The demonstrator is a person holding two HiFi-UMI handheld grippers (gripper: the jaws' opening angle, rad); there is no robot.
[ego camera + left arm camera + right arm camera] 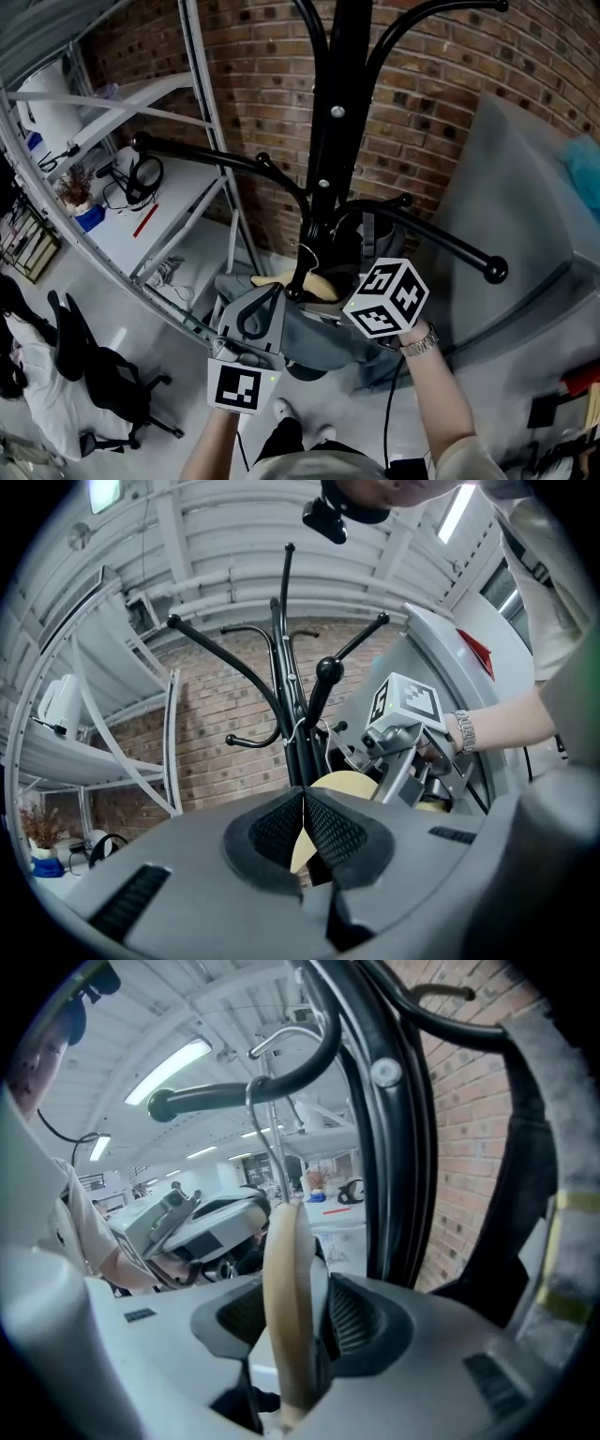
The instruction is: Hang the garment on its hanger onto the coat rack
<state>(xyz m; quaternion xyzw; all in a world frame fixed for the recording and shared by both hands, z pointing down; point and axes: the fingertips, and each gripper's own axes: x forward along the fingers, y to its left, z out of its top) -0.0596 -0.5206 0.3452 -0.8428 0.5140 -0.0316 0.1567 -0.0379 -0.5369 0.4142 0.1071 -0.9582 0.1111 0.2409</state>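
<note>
A tall black metal coat rack (347, 112) with curved, ball-tipped arms stands in front of a red brick wall (450, 84). A person holds 2 handheld grippers close to its pole, at the level of the lower arms.

The right gripper (298, 1312) has its jaws clamped on the flat body of a pale wooden hanger (286, 1269), seen edge-on. The hanger's thin silver wire hook (272, 1129) rises to a curved black rack arm (234, 1096) and appears to loop over it close to the pole.

The left gripper (303, 803) has its jaw tips touching. The hanger shows only through the gap behind them, and nothing is visibly pinched.

In the head view, a grey fabric garment (319, 339) hangs below the hanger, between the 2 grippers.

The task looks nearly done, with the hook seemingly at or over the arm. What is probably left is to confirm it is seated, open the right jaws, and draw both grippers away.
</note>
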